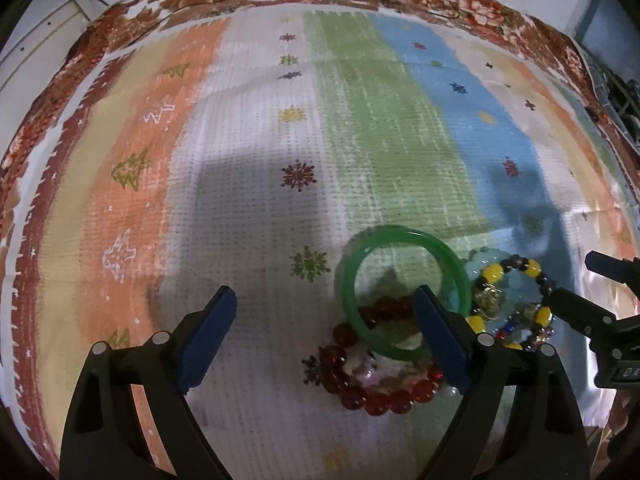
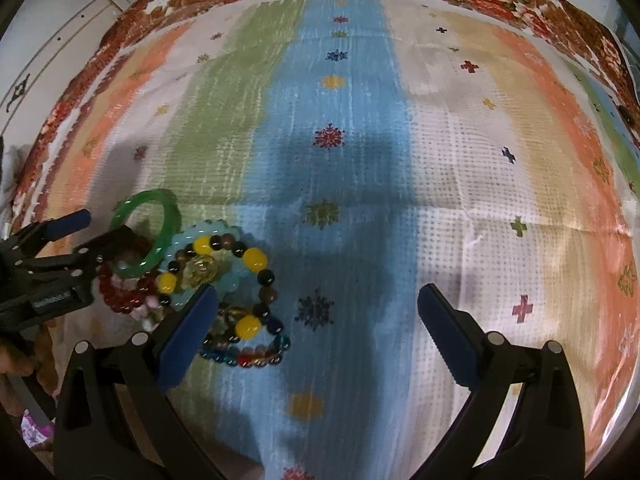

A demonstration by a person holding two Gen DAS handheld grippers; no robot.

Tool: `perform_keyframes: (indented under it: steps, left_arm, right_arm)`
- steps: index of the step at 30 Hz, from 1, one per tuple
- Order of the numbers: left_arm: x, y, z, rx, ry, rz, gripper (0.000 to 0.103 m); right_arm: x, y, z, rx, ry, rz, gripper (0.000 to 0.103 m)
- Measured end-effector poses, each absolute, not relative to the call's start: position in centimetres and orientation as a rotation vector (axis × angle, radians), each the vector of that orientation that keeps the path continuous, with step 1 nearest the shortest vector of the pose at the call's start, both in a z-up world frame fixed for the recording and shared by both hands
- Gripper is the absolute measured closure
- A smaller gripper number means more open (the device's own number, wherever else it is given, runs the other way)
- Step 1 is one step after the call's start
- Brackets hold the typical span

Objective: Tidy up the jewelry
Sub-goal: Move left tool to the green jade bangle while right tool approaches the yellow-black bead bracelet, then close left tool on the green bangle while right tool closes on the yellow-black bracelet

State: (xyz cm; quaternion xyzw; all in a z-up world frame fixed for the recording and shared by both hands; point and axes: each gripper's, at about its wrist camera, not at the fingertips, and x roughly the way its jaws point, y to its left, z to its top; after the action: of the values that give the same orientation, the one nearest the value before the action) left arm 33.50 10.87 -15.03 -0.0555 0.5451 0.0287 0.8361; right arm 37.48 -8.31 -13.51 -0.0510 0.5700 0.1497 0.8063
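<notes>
Striped cloth (image 2: 352, 184); both jaws wide, empty.

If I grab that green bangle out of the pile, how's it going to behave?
The green bangle looks like a solid, glossy ring, so it is probably stiff and holds its shape, but may slip between the pads. It leans on the red bead bracelet, so lifting it could drag or shift those beads. If dropped on edge it might roll, and could crack.

a glossy, smooth green bangle (image 1: 402, 276) and shiny glassy bead bracelets (image 2: 224, 276) lie on matt, coarse-woven cloth (image 1: 256, 152).
</notes>
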Motion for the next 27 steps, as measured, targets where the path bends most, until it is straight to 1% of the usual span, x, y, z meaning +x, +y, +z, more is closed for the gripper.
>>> perform_keyframes:
  steps: [1,2,3,7,9,11,12,14,15,16,17,18,19,21,27]
  left_arm:
    - [33.6,11.0,-15.2,-0.120,1.157,0.061,0.017]
    - [33.7,11.0,-15.3,-0.120,1.159,0.062,0.018]
    - [33.9,11.1,-15.4,-0.118,1.160,0.061,0.022]
    - [34.2,11.0,-15.6,-0.107,1.162,0.056,0.024]
    - [34.4,10.8,-15.7,-0.088,1.164,0.056,0.026]
    - [34.6,10.5,-15.8,-0.064,1.164,0.056,0.028]
    - [34.7,10.3,-16.0,-0.052,1.166,0.053,0.032]
    - [34.8,10.0,-16.1,-0.034,1.167,0.048,0.037]
    - [34.8,9.7,-16.1,-0.025,1.168,0.040,0.044]
    - [34.8,9.4,-16.1,-0.017,1.170,0.025,0.055]
    - [34.8,9.2,-16.1,-0.011,1.171,0.018,0.064]
    - [34.8,8.8,-16.0,-0.006,1.174,0.002,0.080]
    - [34.8,8.7,-15.9,0.000,1.176,0.006,0.094]
    - [34.8,8.9,-15.7,-0.013,1.174,0.004,0.095]
    - [34.3,9.1,-14.7,-0.041,1.153,-0.008,0.095]
  right_arm:
    - [37.8,-8.3,-13.8,-0.114,1.226,0.311,0.006]
    - [38.0,-8.3,-14.1,-0.114,1.232,0.308,0.010]
    - [38.2,-8.2,-14.5,-0.111,1.241,0.307,0.012]
    - [38.7,-7.9,-15.2,-0.135,1.242,0.292,0.014]
    - [38.7,-7.5,-15.2,-0.157,1.234,0.288,0.018]
    - [38.6,-7.2,-15.1,-0.173,1.228,0.288,0.026]
    - [38.6,-7.0,-15.1,-0.178,1.228,0.292,0.027]
    - [38.5,-6.8,-15.1,-0.182,1.231,0.304,0.036]
    - [38.4,-6.7,-15.1,-0.189,1.232,0.307,0.039]
    - [38.3,-6.6,-15.1,-0.198,1.232,0.310,0.048]
    - [38.2,-6.5,-15.0,-0.204,1.234,0.315,0.063]
    - [38.3,-6.5,-15.0,-0.195,1.240,0.329,0.071]
    - [38.3,-6.4,-15.0,-0.180,1.251,0.344,0.089]
    - [38.4,-6.5,-15.0,-0.155,1.271,0.360,0.092]
    - [38.0,-6.5,-13.2,-0.110,1.266,0.409,0.092]
